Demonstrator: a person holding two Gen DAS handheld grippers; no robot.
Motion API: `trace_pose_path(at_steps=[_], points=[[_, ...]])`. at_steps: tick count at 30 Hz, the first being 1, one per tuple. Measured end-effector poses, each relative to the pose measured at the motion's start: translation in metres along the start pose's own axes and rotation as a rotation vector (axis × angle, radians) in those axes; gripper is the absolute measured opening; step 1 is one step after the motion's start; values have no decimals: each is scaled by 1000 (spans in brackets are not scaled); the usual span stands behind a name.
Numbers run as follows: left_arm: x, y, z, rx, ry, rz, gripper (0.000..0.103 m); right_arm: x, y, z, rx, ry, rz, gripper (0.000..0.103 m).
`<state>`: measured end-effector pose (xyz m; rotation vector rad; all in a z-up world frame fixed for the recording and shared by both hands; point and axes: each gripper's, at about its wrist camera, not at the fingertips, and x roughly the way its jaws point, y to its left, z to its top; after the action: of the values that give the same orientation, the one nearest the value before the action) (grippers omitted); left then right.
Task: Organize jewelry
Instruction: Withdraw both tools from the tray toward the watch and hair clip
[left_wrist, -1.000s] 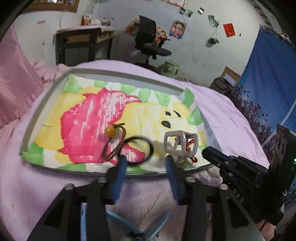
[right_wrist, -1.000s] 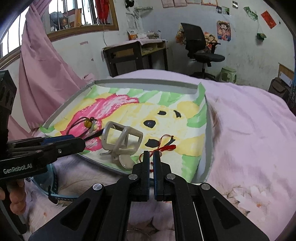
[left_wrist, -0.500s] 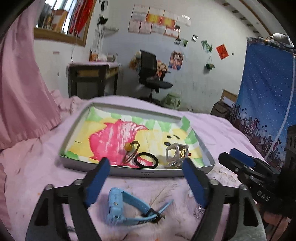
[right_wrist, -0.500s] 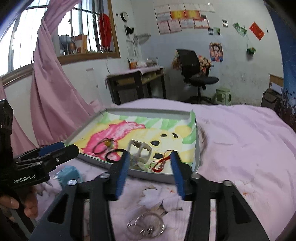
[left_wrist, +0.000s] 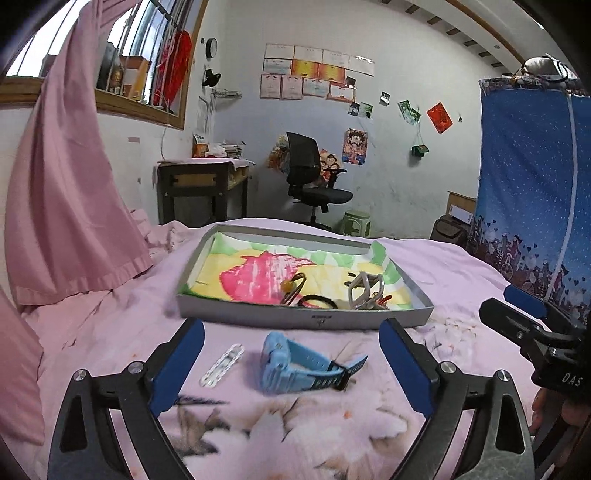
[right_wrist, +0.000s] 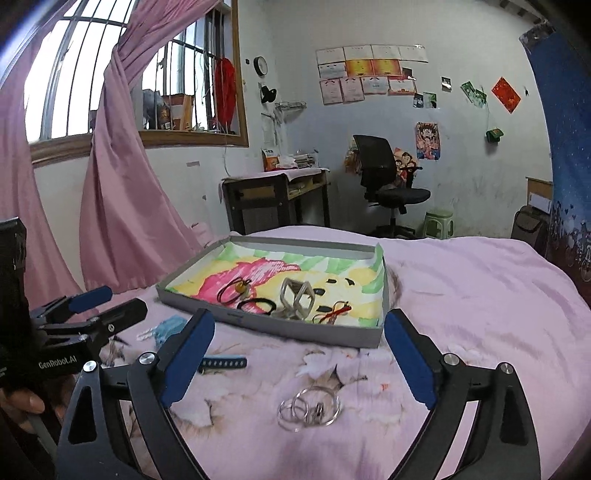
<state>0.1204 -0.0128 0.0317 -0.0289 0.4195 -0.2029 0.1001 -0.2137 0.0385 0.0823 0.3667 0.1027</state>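
The left tongs (left_wrist: 291, 363) are opening, jaws spread wide and gripping nothing; a light-blue plastic wristwatch (left_wrist: 303, 365) and a clear flat hair clip (left_wrist: 221, 365) lie on the pink floral bedspread (left_wrist: 110, 332) between and below the fingers. The right tongs (right_wrist: 299, 358) are likewise opening and empty, above a cluster of linked silver metal rings (right_wrist: 308, 408) on the bedspread. Beyond both sits a shallow grey cardboard box (right_wrist: 295, 332) lined with a painted sheet. It contains a brown cord necklace with an amber bead (left_wrist: 291, 286), a black hair tie (left_wrist: 317, 302), a white geometric claw clip (right_wrist: 297, 297) and a red cord bracelet (right_wrist: 332, 314).
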Motion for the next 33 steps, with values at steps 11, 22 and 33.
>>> trace_pose_path(at_steps=[11,22,33], points=[[-16,17,-23,-4,27,41,96,-10,16,-19,-39,45,18,92],[-21,44,-34,-62,92,111,96,2,18,-32,-35,121,32,91],[1,61,-40,-113,182,132,96,21,25,-38,-38,189,67,91]])
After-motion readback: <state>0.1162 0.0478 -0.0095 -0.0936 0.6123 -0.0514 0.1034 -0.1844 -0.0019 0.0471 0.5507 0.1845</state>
